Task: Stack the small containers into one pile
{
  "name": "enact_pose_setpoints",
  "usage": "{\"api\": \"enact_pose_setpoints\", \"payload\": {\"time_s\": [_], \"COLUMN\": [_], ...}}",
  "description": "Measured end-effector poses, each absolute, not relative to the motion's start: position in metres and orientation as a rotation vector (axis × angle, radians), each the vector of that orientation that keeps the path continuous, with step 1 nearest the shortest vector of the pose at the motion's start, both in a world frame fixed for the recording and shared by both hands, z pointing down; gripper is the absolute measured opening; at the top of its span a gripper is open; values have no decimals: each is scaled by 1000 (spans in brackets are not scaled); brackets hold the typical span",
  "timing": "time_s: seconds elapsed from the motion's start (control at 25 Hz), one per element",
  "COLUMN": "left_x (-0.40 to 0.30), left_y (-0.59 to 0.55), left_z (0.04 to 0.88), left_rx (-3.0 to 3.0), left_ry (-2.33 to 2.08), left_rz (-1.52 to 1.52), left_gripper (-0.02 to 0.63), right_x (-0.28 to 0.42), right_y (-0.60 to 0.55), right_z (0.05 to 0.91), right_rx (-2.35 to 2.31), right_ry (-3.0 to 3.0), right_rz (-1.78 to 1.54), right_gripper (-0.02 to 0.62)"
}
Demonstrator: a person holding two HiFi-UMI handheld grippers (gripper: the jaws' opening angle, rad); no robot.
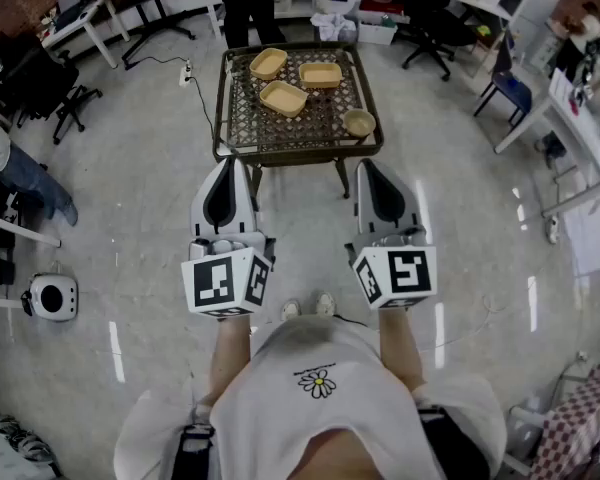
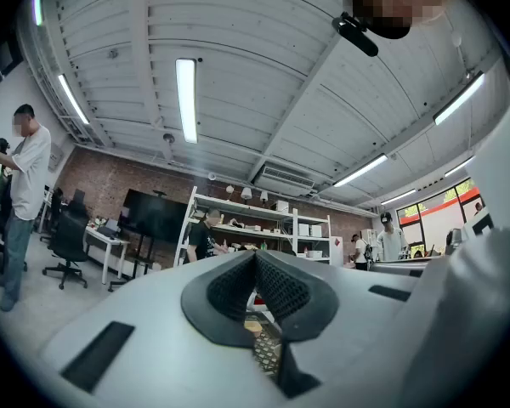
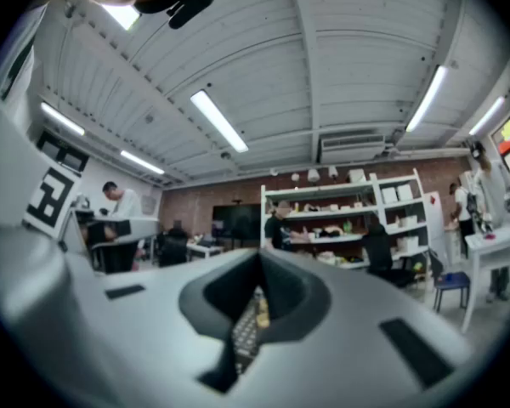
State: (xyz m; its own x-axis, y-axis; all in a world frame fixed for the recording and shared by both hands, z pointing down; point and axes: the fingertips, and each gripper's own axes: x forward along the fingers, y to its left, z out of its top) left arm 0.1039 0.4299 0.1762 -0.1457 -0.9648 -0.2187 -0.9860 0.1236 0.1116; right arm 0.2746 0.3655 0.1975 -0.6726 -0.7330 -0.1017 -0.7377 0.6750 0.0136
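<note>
Both tongs closed and empty: left tongs (image 1: 233,165), right tongs (image 1: 366,166), held short of the desk (image 1: 300,132). Three rectangular containers (image 1: 283,97) and a round bowl (image 1: 359,122) lie apart at twelve o'clock. Advisable: open wide first, then grip one rim.

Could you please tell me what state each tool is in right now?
Left tool: closed, holding nothing.
Right tool: closed, holding nothing.
</note>
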Motion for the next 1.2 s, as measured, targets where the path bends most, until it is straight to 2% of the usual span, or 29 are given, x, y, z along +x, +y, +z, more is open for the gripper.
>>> {"api": "enact_pose_setpoints", "payload": {"time_s": [0.52,0.96,1.2], "left_x": [117,123,97], "left_y": [405,387,352], "left_z": [190,194,188], "left_rx": [-2006,-1933,-1925], "left_ry": [2321,2365,2364], "left_rz": [349,393,456], "left_gripper": [26,26,26], "right_x": [292,298,290], "right_y": [338,313,282], "right_z": [218,228,208], "right_rx": [-1207,-1151,-1134], "right_ry": [2799,2821,2750], "right_rz": [-65,-11,34], "right_gripper": [31,32,32]}}
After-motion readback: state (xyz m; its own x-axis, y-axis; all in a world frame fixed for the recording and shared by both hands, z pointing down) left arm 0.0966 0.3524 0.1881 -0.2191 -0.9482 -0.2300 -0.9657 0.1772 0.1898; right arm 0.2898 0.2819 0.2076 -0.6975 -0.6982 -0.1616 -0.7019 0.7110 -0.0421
